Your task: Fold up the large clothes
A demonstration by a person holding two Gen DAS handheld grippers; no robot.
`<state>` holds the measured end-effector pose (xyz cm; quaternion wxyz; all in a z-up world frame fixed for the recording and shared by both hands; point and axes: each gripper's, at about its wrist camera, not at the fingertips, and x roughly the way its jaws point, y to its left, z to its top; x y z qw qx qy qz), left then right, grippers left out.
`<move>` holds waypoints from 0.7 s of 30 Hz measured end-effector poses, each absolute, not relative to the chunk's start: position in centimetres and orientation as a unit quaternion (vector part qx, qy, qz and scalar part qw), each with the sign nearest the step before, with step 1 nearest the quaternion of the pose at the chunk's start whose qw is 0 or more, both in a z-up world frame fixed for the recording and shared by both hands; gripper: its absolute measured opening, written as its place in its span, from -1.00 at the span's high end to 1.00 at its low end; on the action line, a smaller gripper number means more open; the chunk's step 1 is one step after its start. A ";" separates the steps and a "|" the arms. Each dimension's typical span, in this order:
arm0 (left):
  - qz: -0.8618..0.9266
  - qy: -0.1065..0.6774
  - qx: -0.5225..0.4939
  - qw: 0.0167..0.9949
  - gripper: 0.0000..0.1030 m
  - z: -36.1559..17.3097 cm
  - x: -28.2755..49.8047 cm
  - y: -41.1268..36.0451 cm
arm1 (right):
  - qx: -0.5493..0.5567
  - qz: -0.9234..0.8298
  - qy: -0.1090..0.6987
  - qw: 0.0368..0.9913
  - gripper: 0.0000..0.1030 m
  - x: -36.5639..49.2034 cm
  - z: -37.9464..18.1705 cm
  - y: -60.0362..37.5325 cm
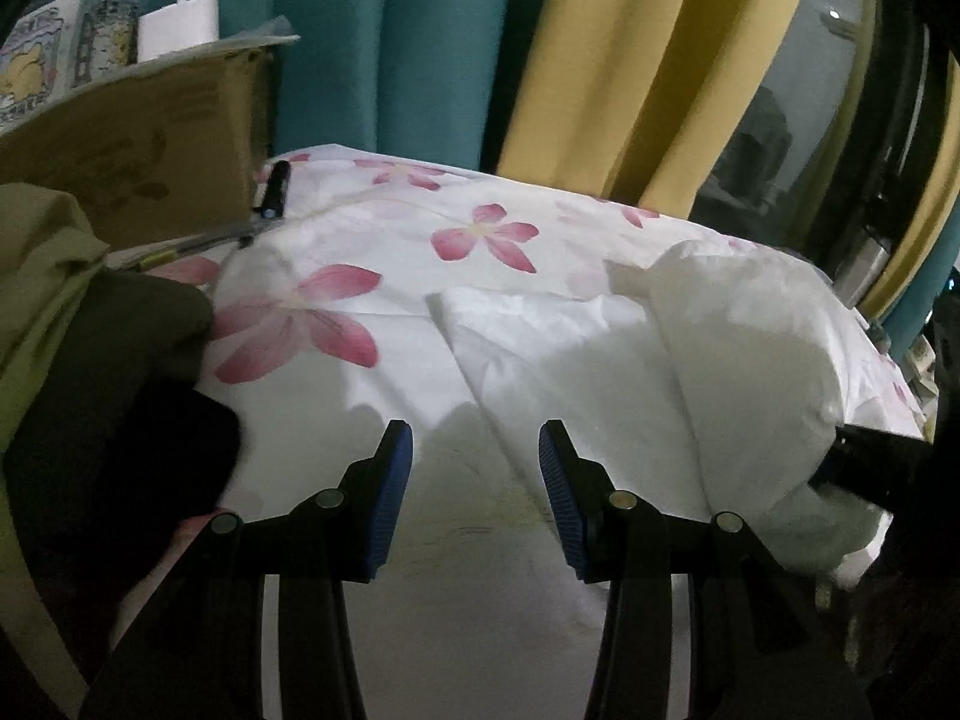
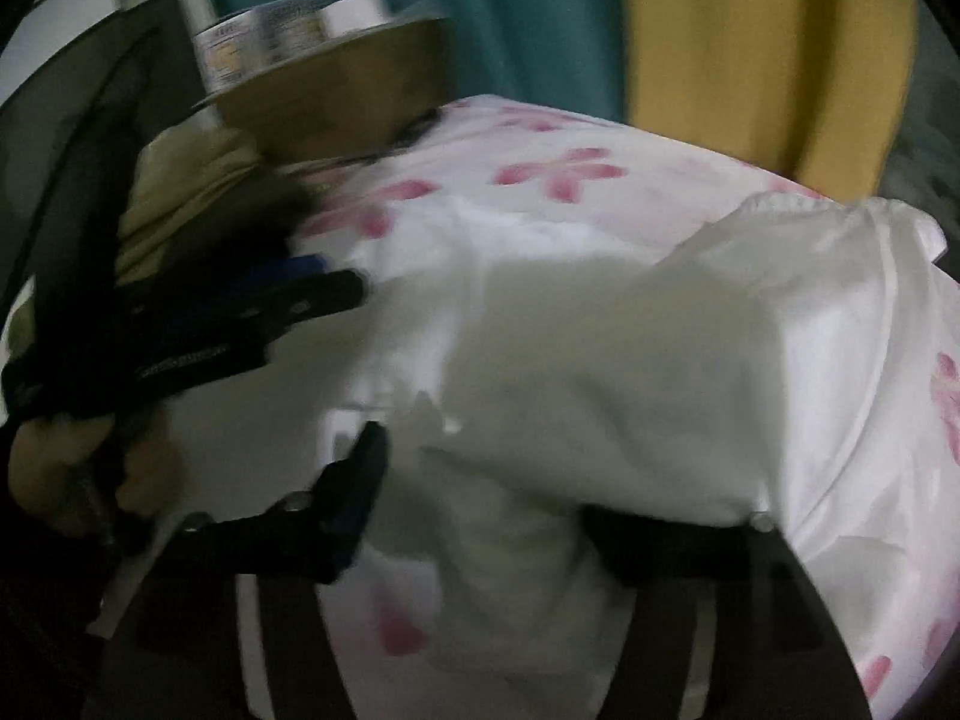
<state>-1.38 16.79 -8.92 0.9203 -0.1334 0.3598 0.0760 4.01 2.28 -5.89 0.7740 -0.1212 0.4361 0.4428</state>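
A white garment (image 1: 690, 360) lies bunched on a bed sheet with pink flowers (image 1: 480, 234). My left gripper (image 1: 476, 438) is open and empty, hovering low over the white cloth near its left edge. In the right wrist view the white garment (image 2: 630, 360) is draped over my right gripper (image 2: 480, 450). Its left finger (image 2: 360, 480) shows; the right finger is hidden under the cloth. The jaws stand apart with cloth between and over them. The left gripper also shows in the right wrist view (image 2: 288, 300), blurred, at the left.
A cardboard box (image 1: 150, 138) with small cartons on top stands at the back left. A dark and olive clothes pile (image 1: 90, 348) lies at the left. A black flashlight (image 1: 273, 189) lies by the box. Teal and yellow curtains (image 1: 600, 60) hang behind the bed.
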 end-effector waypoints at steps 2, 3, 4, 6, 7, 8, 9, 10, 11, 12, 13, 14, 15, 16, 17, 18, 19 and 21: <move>0.087 0.356 -0.136 0.920 0.10 -8.7 -1.9 17.4 | -0.125 0.460 0.431 0.766 -0.56 3.5 -5.8 3.0; 0.091 0.355 -0.138 0.920 0.10 -8.6 -2.1 17.8 | -0.122 0.469 0.428 0.762 -0.56 3.4 -5.7 3.4; 0.095 0.354 -0.139 0.920 0.10 -8.4 -2.4 18.1 | -0.120 0.476 0.426 0.760 -0.57 3.3 -5.5 3.6; 0.107 0.352 -0.137 0.920 0.10 -8.0 -3.0 18.6 | -0.124 0.487 0.418 0.757 -0.60 3.0 -5.2 4.1; 0.109 0.351 -0.137 0.920 0.10 -7.8 -3.3 18.8 | -0.131 0.489 0.414 0.756 -0.63 2.9 -5.1 4.3; 0.110 0.350 -0.137 0.920 0.10 -7.7 -3.5 19.0 | -0.139 0.493 0.410 0.755 -0.67 2.6 -4.9 4.5; 0.110 0.348 -0.138 0.921 0.10 -7.4 -3.6 19.1 | -0.146 0.495 0.407 0.754 -0.69 2.4 -4.7 4.5; 0.112 0.346 -0.137 0.921 0.10 -7.2 -3.7 19.2 | -0.153 0.496 0.403 0.754 -0.75 2.2 -4.5 4.6; 0.115 0.342 -0.137 0.922 0.10 -6.8 -3.9 19.3 | -0.157 0.500 0.396 0.754 -0.82 1.9 -4.2 4.5; 0.117 0.340 -0.136 0.923 0.10 -6.6 -4.0 19.3 | -0.159 0.504 0.387 0.756 -0.83 1.5 -3.7 4.3; 0.119 0.337 -0.135 0.924 0.10 -6.2 -4.1 19.3 | -0.159 0.510 0.377 0.757 -0.84 1.2 -3.4 4.2; 0.120 0.334 -0.134 0.925 0.10 -5.9 -4.1 19.4 | -0.159 0.516 0.367 0.757 -0.85 0.8 -2.9 4.1; 0.121 0.330 -0.133 0.927 0.10 -5.4 -4.1 19.3 | -0.159 0.529 0.351 0.756 -0.85 0.3 -2.3 3.9; 0.121 0.327 -0.132 0.928 0.10 -5.0 -4.1 19.3 | -0.161 0.538 0.339 0.755 -0.86 -0.1 -1.8 3.8; 0.121 0.323 -0.131 0.929 0.10 -4.6 -4.1 19.2 | -0.163 0.549 0.323 0.753 -0.87 -0.6 -1.2 3.8; 0.122 0.319 -0.130 0.931 0.10 -4.2 -4.1 19.1 | -0.166 0.554 0.318 0.751 -0.87 -0.8 -0.9 3.9; 0.122 0.314 -0.129 0.933 0.10 -3.8 -4.1 19.0 | -0.168 0.553 0.316 0.752 -0.87 -0.9 -0.7 4.0; 0.118 0.309 -0.127 0.935 0.09 -3.2 -4.1 18.7 | -0.168 0.549 0.315 0.756 -0.87 -0.9 -0.3 3.9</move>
